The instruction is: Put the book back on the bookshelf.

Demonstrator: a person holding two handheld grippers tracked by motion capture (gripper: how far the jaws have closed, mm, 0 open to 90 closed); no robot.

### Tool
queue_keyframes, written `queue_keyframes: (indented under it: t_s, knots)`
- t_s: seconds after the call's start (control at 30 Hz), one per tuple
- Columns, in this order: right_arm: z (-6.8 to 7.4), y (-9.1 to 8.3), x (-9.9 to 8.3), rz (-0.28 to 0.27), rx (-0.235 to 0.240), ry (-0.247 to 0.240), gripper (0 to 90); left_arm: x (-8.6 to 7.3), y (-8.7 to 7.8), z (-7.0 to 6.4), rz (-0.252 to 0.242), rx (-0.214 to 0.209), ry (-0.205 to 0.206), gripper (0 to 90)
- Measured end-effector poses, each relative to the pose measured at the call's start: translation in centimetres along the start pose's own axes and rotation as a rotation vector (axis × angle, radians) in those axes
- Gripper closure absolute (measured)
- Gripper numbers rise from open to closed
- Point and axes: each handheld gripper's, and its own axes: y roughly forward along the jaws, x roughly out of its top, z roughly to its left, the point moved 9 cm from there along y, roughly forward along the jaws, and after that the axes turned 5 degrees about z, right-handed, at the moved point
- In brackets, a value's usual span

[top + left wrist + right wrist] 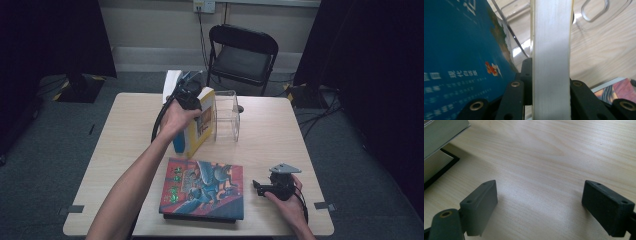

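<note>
- Left gripper [192, 97] up at the far side of the table [270, 145], jaws clamped on the yellow book [202, 127], held upright on its edge.
- In the left gripper view, the pale page edge of that yellow book [551, 60] pinched squarely between the two black jaws, running straight up from them.
- Just left of the jaws there, a blue book [456, 57], leaning close against the pinched one.
- Beyond the fingertips, a clear plastic holder [596, 12] resting on the wood; from above, the same clear plastic holder [226, 116] just beside the gripped book, on its right.
- Right gripper [261, 189] low at the near right of the table, held in the person's hand, jaws spread wide.
- In the right gripper view, bare wood between the spread fingers [480, 202], nothing touched.
- Colourful picture book [204, 187] lying flat, just ahead of the right gripper's tips, apart from them; its edge [439, 145] at upper left of the right gripper view.
- Black folding chair [242, 52] well beyond the table.
</note>
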Motion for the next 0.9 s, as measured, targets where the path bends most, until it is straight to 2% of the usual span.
queue_keyframes:
  t_s: [0.13,0.23,0.27,0.4,0.57,0.6,0.63,0.83,0.87,0.9]
  knots:
    - [0.0,0.0,0.0,0.000,0.000,0.000,12.9,0.8,-0.6,0.0,-0.021,-0.011,-0.024,75.7]
    - [0.0,0.0,0.0,0.001,0.000,0.000,13.0,1.6,-0.8,0.1,-0.029,-0.005,-0.032,75.7]
    - [0.0,0.0,0.0,0.000,0.000,0.000,12.9,2.1,-0.8,0.3,-0.036,0.000,-0.058,75.7]
    - [0.0,0.0,0.0,0.000,0.000,0.000,12.9,3.3,-0.7,0.7,-0.066,0.015,-0.088,75.6]
    - [0.0,0.0,0.0,0.000,0.003,-0.001,13.0,4.1,0.1,0.6,-0.080,0.025,-0.088,75.6]
    - [0.0,0.0,0.0,0.000,0.003,-0.002,13.0,4.1,0.3,0.4,-0.080,0.026,-0.098,75.6]
    - [0.1,0.0,0.0,0.000,0.004,-0.005,12.9,4.1,0.5,0.5,-0.080,0.028,-0.088,75.6]
    - [0.1,0.0,0.0,0.000,0.008,-0.011,12.9,3.8,2.2,0.5,-0.075,0.011,-0.103,75.4]
    - [0.1,0.0,0.0,-0.001,0.009,-0.012,12.9,3.9,2.1,0.6,-0.093,0.022,-0.104,75.2]
    - [0.1,0.0,0.0,0.000,0.010,-0.012,12.9,3.9,2.1,0.6,-0.091,0.019,-0.099,75.2]
